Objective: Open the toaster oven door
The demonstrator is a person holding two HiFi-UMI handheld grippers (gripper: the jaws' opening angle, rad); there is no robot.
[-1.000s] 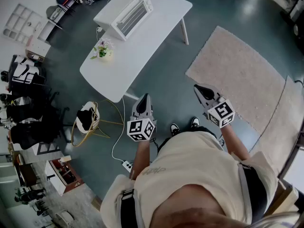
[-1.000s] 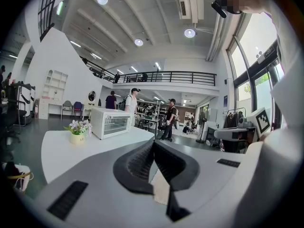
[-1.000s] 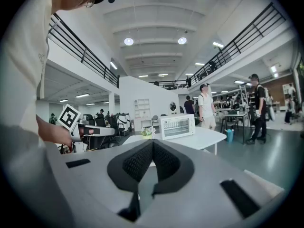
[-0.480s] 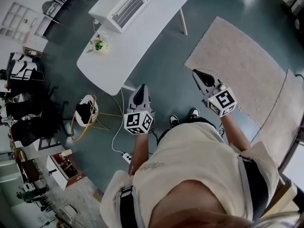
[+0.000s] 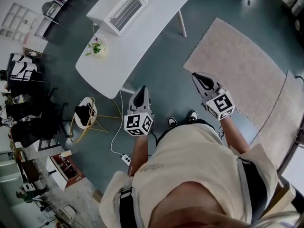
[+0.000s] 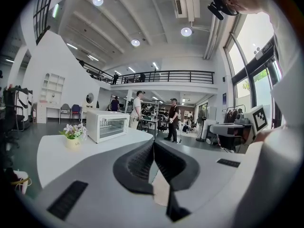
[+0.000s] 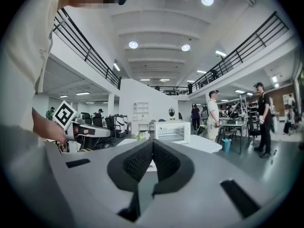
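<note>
White toaster oven point(image 5: 124, 4): door point(image 6: 114, 126) shut, well ahead-left
left gripper point(image 5: 141, 91): nearer, pinched together, empty
right gripper point(image 5: 198, 77): pinched together, empty

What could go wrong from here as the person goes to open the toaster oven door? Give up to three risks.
1. The cable and power strip lie on the floor by the person's feet: a trip hazard.
2. The flower pot stands on the table near the toaster oven; a reaching arm might knock it.
3. Left gripper and right gripper are both shut; unopened, they cannot grasp the door.
</note>
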